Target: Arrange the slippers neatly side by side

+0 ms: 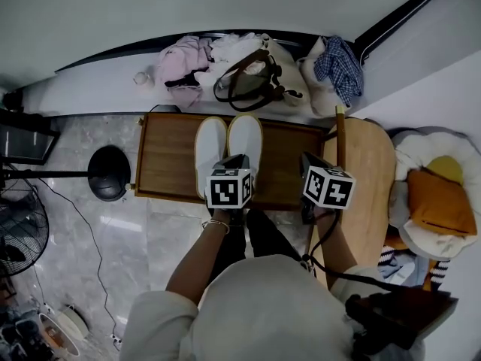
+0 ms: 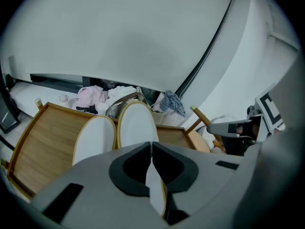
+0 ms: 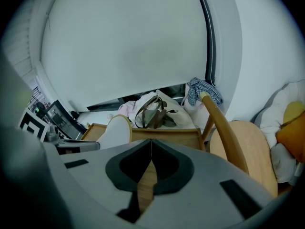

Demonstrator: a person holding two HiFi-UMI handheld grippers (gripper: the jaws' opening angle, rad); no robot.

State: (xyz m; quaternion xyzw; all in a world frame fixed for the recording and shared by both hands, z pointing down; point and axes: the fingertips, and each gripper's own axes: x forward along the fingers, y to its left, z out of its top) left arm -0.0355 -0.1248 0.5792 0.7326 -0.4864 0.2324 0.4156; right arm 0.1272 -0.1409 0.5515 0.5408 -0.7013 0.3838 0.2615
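head view, two white slippers (image 1: 245,141), tan-edged, side by side

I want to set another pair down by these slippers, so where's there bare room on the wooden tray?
The wooden tray has a bare strip left of the two slippers, up to its left rim, and another on their right, toward the chair. Behind the tray it is crowded: clothes and a bag lie along its far edge.

Home — marble floor (image 1: 158,239), handbag (image 1: 248,83), clothes pile (image 1: 184,57), wooden chair (image 1: 370,173)
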